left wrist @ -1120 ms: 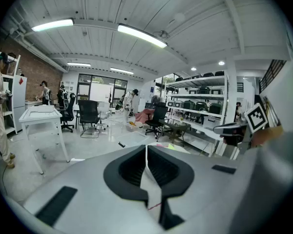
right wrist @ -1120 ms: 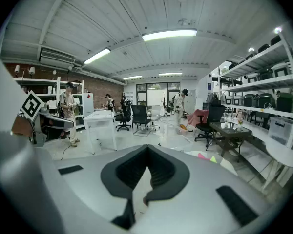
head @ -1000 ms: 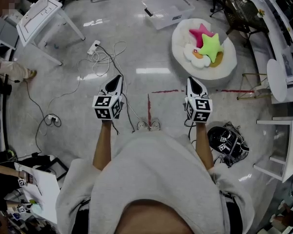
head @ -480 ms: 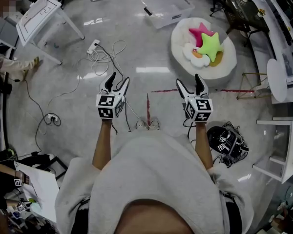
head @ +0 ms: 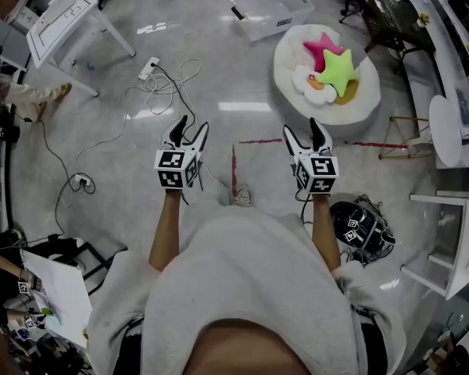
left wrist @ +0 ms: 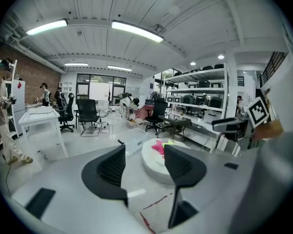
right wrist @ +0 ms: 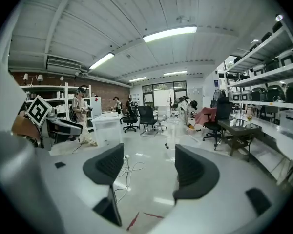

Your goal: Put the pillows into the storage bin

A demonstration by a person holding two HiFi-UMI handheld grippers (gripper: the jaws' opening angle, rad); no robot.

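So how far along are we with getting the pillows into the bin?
Nothing looks done: the clear storage bin on the floor shows no pillows inside. The pink star pillow, green star pillow and white flower-shaped pillow lie on the round white cushion. Nothing is in hand: the left gripper is open and empty, and the right gripper has its jaws closing on nothing. All three pillows are left to move.
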